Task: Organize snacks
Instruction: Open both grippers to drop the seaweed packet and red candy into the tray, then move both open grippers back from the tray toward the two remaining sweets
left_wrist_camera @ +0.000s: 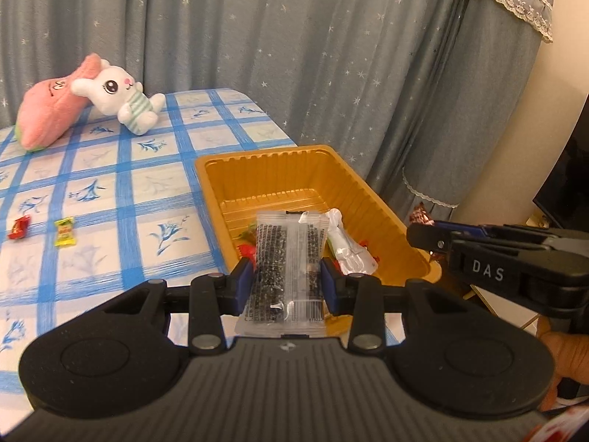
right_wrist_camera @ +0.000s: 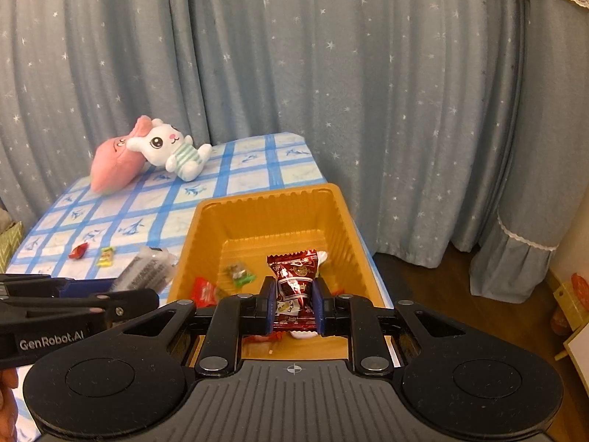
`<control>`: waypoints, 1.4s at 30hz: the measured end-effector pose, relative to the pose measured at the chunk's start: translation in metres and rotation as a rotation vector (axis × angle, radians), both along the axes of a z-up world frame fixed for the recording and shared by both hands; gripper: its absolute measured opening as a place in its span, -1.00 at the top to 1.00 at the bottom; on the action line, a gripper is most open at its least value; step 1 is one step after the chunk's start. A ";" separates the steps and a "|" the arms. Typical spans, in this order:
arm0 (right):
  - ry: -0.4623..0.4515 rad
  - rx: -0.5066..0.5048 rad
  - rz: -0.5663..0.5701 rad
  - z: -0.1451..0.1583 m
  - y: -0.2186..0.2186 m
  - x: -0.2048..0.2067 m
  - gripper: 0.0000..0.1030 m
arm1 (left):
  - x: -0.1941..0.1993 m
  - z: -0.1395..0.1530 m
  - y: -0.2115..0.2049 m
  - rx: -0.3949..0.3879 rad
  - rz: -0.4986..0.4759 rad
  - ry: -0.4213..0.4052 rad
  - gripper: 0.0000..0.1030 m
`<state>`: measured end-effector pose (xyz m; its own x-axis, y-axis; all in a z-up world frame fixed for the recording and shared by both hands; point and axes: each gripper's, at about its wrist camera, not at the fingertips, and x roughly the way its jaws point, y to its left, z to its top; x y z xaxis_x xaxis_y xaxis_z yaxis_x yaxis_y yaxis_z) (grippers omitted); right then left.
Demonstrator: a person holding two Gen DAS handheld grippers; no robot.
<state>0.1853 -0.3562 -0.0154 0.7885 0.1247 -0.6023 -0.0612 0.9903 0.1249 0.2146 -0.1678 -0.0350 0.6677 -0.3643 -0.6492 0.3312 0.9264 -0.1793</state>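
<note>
My left gripper [left_wrist_camera: 288,280] is shut on a clear packet with dark seeded contents [left_wrist_camera: 285,254], held above the near end of the orange tray [left_wrist_camera: 257,154]. My right gripper [right_wrist_camera: 293,304] is shut on a dark red foil snack packet [right_wrist_camera: 296,280], held over the same tray [right_wrist_camera: 265,195]. The tray holds a white packet [left_wrist_camera: 349,246], a red candy [right_wrist_camera: 203,291] and a green candy [right_wrist_camera: 241,274]. A red candy [left_wrist_camera: 19,227] and a yellow-green candy [left_wrist_camera: 64,232] lie on the blue checked tablecloth, left of the tray. The left gripper with its packet also shows in the right wrist view [right_wrist_camera: 147,270].
A pink plush and a white bunny plush [left_wrist_camera: 121,99] lie at the table's far left. A grey star-print curtain [left_wrist_camera: 331,55] hangs behind. The table edge runs right of the tray, with wooden floor [right_wrist_camera: 441,276] beyond. A yellow box [right_wrist_camera: 572,294] stands on the floor at right.
</note>
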 end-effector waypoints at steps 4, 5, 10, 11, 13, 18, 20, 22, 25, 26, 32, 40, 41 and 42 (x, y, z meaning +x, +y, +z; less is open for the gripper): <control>0.006 -0.002 0.012 -0.007 -0.002 0.019 0.60 | 0.017 -0.008 -0.008 -0.004 -0.013 0.014 0.31; 0.009 0.000 0.014 -0.009 -0.003 0.024 0.60 | 0.020 -0.010 -0.011 -0.003 -0.018 0.015 0.31; 0.027 0.018 0.003 -0.020 -0.010 0.042 0.60 | 0.035 -0.018 -0.021 -0.007 -0.033 0.025 0.31; 0.031 0.023 -0.001 -0.022 -0.012 0.044 0.60 | 0.037 -0.019 -0.023 -0.006 -0.037 0.025 0.31; 0.037 0.030 -0.008 -0.024 -0.015 0.048 0.60 | 0.041 -0.022 -0.026 -0.008 -0.045 0.024 0.31; 0.047 0.042 -0.019 -0.029 -0.021 0.051 0.60 | 0.047 -0.026 -0.031 -0.017 -0.057 0.023 0.18; 0.052 0.045 -0.021 -0.030 -0.023 0.051 0.60 | 0.044 -0.025 -0.025 -0.016 -0.036 0.005 0.11; 0.053 0.046 -0.020 -0.031 -0.025 0.049 0.60 | 0.041 -0.024 -0.017 -0.010 -0.014 0.004 0.11; 0.055 0.053 -0.017 -0.031 -0.026 0.045 0.60 | 0.034 -0.025 -0.003 0.000 0.018 0.013 0.06; 0.056 0.056 -0.015 -0.031 -0.025 0.045 0.60 | 0.030 -0.026 0.002 0.002 0.028 0.018 0.02; 0.050 0.068 0.015 -0.027 -0.013 0.045 0.60 | 0.011 -0.027 0.029 0.000 0.082 0.030 -0.07; 0.013 0.153 0.031 -0.018 -0.010 0.044 0.20 | -0.013 -0.023 0.056 -0.017 0.127 0.035 -0.33; 0.010 0.159 0.025 -0.016 -0.011 0.042 -0.08 | -0.017 -0.022 0.060 -0.022 0.135 0.036 -0.33; 0.005 0.162 0.019 -0.014 -0.012 0.039 -0.11 | -0.020 -0.021 0.063 -0.025 0.142 0.038 -0.33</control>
